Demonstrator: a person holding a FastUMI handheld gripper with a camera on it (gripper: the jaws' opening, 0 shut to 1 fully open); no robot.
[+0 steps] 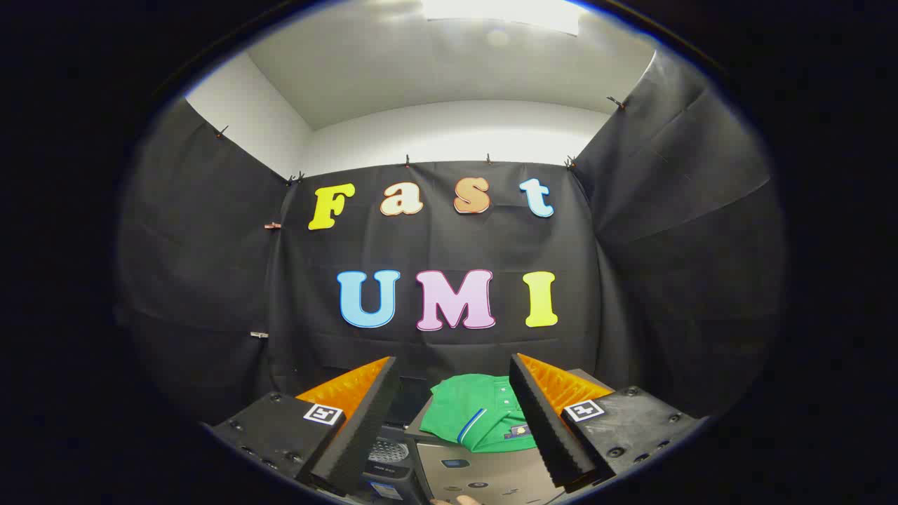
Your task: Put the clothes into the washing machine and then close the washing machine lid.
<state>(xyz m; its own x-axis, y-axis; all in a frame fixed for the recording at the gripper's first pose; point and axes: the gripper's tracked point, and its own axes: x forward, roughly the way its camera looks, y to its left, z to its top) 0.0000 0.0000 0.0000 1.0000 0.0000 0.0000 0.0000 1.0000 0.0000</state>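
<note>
— Progress report, from where you stand?

— Barely begun, I'd say. Going left to right: at the far left, black cloth wall [203,280] with small clips along its seams. Nearer, the left finger of the handheld gripper [456,428], and just below its tip a dark, round meshed part [387,452] that I take for the washing machine's opening, though too little shows to be sure. Then the folded green polo shirt with a blue-and-white stripe [477,414], lying flat between the two fingers and a little beyond them, on the grey top of the washing machine [484,473].

— Is the gripper holding it?

— No. The fingers stand wide apart, released, with nothing pressed between them; the shirt sits lower down and neither pad touches it.

— So what's left?

— Everything, by my judgement: grasp the shirt, drop it into the drum, shut the lid. I can't tell whether the lid is up or down.

— Anything in the way?

— Someone's fingertip [466,500] shows at the near edge of the grey top, right under the gripper. Otherwise nothing lies between fingers and shirt. Right of the right finger, only more black cloth.
</note>
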